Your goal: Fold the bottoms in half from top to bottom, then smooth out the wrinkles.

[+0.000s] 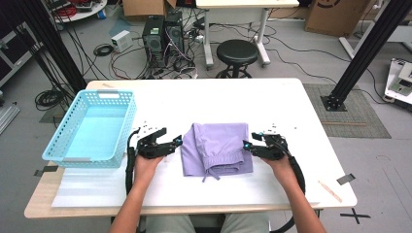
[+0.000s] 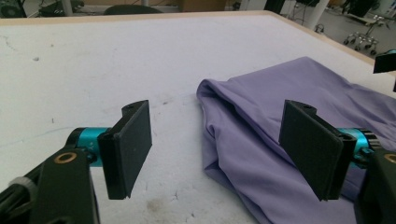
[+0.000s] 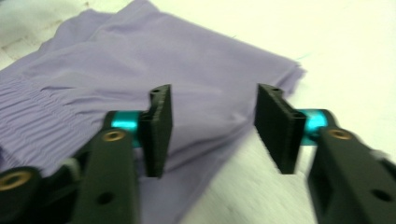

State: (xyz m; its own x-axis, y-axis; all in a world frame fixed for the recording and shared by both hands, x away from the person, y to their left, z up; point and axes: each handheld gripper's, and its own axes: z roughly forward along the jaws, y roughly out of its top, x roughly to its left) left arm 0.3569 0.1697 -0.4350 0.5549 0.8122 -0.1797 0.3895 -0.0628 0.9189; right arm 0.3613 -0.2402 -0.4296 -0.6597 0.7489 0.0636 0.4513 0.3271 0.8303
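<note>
Where the folded purple shorts [image 1: 216, 148] lie flat near the middle of the white bench [image 1: 272, 104], the elastic waistband faces the person's edge and a drawstring trails from it. The left tongs [image 1: 178, 142] sit just beside the left edge of the shorts, jaws spread wide; in the left gripper view the cloth's folded edge [image 2: 243, 140] lies on the bench between the two black pads [image 2: 133, 144], and neither pad presses on it. The right tongs [image 1: 247, 144] sit at the right edge of the shorts, likewise released; in the right gripper view their jaws stand apart above the near corner of the cloth [image 3: 205, 84], which lies slack under them, ungripped. Each tool is held in one hand [image 1: 145, 167], the forearms entering from the near edge of the bench. A light blue plastic basket [image 1: 63, 145] stands at the bench's left end, well apart from the shorts. Beyond the far edge, a black stool [image 1: 237, 52] stands on the floor.
</note>
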